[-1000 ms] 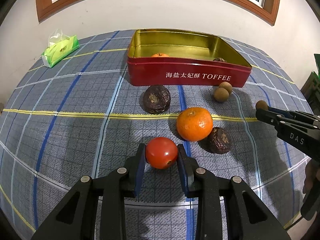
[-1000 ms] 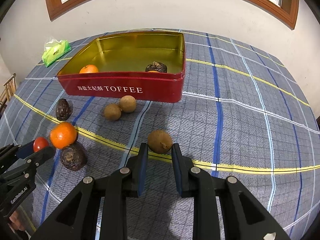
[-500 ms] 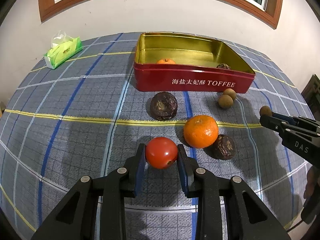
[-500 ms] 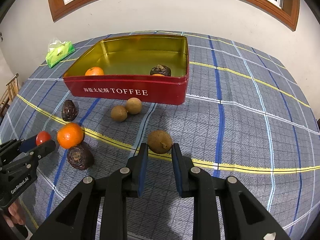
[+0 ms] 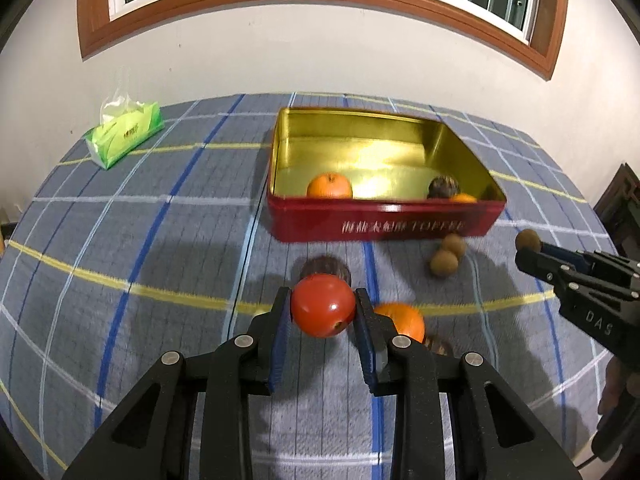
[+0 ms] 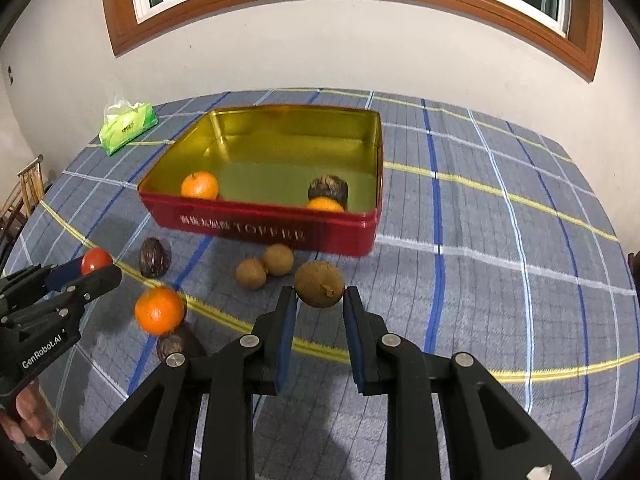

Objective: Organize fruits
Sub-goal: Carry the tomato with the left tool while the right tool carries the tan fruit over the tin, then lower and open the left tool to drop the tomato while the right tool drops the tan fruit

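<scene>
The left gripper (image 5: 323, 312) clamps its fingers on a red tomato (image 5: 322, 305), held above the checked worktop (image 5: 120, 240). The right gripper (image 6: 320, 300) pinches a brown kiwi (image 6: 319, 284) likewise. The red toffee tin (image 6: 260, 224) beyond holds two oranges and a dark fruit.

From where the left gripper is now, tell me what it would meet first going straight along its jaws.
Probably the dark fruit on the cloth just behind the held tomato, short of the red tin; depth is hard to judge.
</scene>
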Tool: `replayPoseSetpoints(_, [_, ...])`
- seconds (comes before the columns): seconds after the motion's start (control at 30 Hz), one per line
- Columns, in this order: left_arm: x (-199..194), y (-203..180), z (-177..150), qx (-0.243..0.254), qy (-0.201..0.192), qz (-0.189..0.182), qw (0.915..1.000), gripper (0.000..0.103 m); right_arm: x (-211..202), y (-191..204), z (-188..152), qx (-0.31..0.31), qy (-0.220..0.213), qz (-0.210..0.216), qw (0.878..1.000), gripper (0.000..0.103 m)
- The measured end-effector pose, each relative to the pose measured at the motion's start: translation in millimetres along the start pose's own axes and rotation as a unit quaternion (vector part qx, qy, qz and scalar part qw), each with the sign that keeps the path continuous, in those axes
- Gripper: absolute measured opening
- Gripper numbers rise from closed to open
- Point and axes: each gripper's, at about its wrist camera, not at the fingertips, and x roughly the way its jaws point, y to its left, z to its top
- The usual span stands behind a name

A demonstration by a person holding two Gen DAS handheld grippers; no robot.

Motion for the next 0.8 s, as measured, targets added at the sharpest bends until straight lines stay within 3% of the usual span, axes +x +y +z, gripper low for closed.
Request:
replayPoseSetpoints(0.47, [24.0, 2.1, 63.3, 0.0, -0.009, -0.01, 0.9999, 0.031, 13.4, -5.0, 40.3, -0.004, -0.01, 0.01, 1.0, 0.023])
replayPoseSetpoints(0.8, [54.1, 0.2, 77.5, 0.007, 0.007, -0.002, 0.9999, 0.031, 45.8, -5.8, 62.3, -0.008, 0.004, 0.009, 1.0, 0.023])
